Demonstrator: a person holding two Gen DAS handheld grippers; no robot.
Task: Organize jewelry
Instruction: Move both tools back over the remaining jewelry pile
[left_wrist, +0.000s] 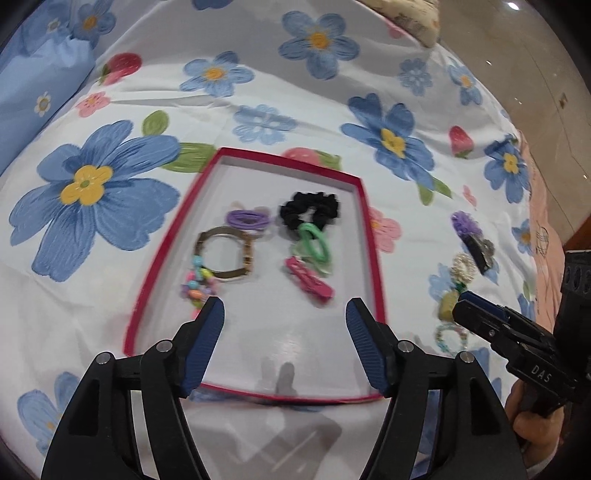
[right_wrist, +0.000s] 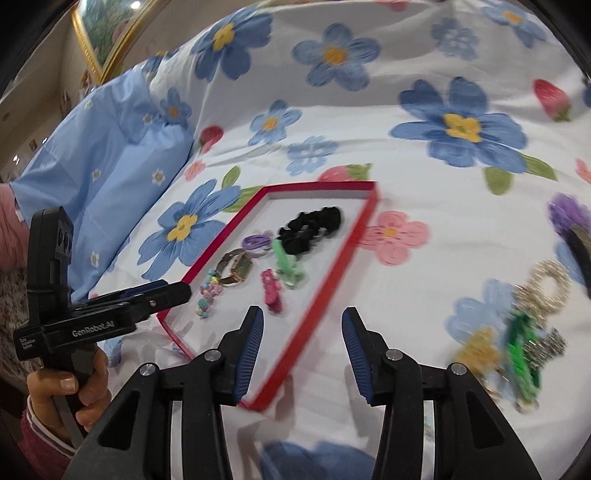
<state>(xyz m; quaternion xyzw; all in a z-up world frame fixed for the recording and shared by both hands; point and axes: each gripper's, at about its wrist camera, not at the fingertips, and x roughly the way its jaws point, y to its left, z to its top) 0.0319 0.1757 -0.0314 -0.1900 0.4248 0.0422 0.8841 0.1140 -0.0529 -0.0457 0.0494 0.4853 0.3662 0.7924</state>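
I hold both grippers, left (left_wrist: 284, 314) and right (right_wrist: 303, 325), with jaws wide and empty, over the tray (left_wrist: 373, 236), ready for loose jewelry (right_wrist: 524, 325).

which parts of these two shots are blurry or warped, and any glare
Left wrist view: fisheye bends the red tray rim; the pink clip and the loose pile right of the tray are smeared; ceiling lights glare off the floor top right. Right wrist view: the pile at right is heavily motion-blurred, the tray's near rim is soft, dark vignette in the corners.
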